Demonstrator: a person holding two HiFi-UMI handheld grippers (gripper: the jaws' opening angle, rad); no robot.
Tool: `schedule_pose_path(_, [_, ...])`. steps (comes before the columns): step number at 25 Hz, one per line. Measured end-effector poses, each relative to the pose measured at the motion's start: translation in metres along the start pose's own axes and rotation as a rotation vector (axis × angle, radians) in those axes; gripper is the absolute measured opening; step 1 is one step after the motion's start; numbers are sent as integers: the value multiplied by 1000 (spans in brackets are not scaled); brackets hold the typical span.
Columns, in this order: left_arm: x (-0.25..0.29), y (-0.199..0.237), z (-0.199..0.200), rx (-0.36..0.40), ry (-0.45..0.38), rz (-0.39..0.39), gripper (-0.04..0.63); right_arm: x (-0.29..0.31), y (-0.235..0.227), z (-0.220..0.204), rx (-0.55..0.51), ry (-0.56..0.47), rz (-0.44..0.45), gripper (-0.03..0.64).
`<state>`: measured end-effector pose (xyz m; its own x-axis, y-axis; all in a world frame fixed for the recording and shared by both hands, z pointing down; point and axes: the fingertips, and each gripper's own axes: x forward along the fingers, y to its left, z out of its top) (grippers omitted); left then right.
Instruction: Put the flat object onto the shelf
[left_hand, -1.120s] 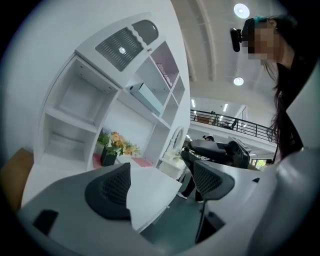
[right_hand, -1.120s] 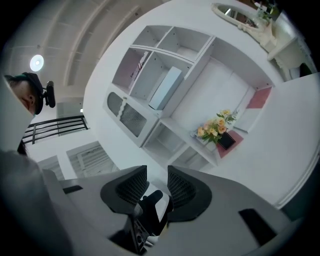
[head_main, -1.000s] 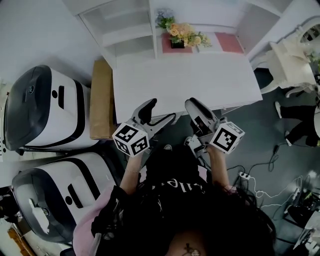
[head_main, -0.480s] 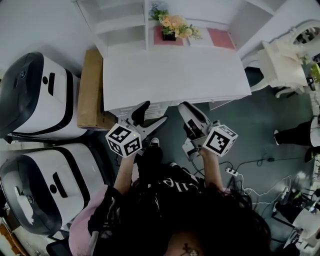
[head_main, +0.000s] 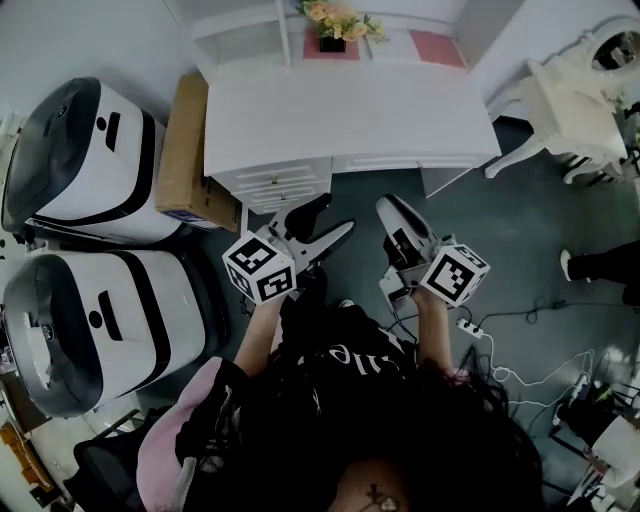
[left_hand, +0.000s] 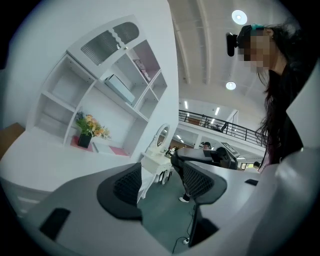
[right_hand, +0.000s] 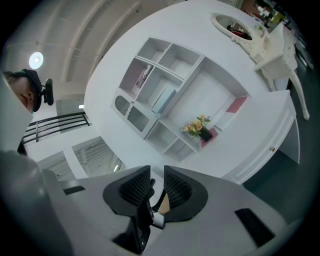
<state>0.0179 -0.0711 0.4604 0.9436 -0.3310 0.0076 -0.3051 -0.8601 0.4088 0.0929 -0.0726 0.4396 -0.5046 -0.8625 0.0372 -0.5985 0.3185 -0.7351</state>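
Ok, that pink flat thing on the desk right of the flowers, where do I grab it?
The pink flat thing lies flat on the desk, with the shelf unit right behind it. So probably pinch its front edge, coming in level from the desk's open front side.

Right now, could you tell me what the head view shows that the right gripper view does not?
Only the head view shows the two white machines at the left and the power strip with its cables on the floor. Only the right gripper view shows the shelf's upper compartments, a flat pale object leaning in one of them, and a ceiling light. Both show the white desk, the flowers, the pink mat and the ornate white dressing table.
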Motion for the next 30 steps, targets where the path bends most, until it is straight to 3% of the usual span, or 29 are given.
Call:
schedule_pose_path(8, [-29, -61, -39, -15, -15, 72, 195, -66, 20, -43, -32, 88, 51, 98])
schedule_pose_path(17, [-54, -100, -57, -14, -26, 86, 78, -91, 42, -80, -87, 140, 105, 98])
schedule_pose_path(30, [-93, -109, -65, -34, -43, 148, 40, -91, 67, -110, -160, 184, 149, 86])
